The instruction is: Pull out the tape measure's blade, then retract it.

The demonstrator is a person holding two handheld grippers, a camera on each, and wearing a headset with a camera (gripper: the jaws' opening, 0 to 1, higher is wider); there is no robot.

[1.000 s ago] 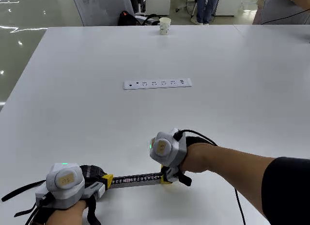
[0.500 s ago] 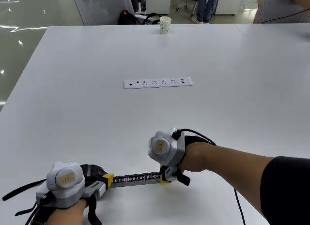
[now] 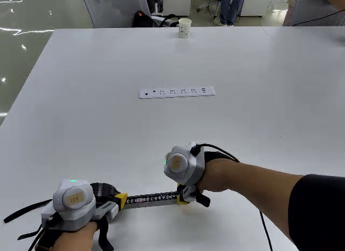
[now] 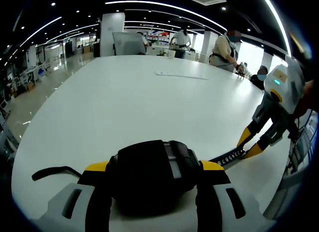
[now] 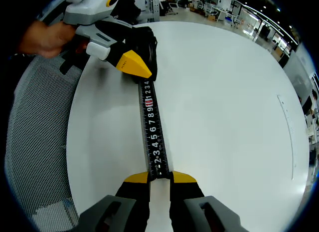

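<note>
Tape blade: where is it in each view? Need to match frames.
Head view: blade low centre, stretched sideways from the case in the left gripper to the right gripper.
Left gripper view: blade lower right, slanting up and away from the case.
Right gripper view: blade centre, running up from the shut yellow tips to the case.
Shared landmark: the black case, where the blade begins.
</note>
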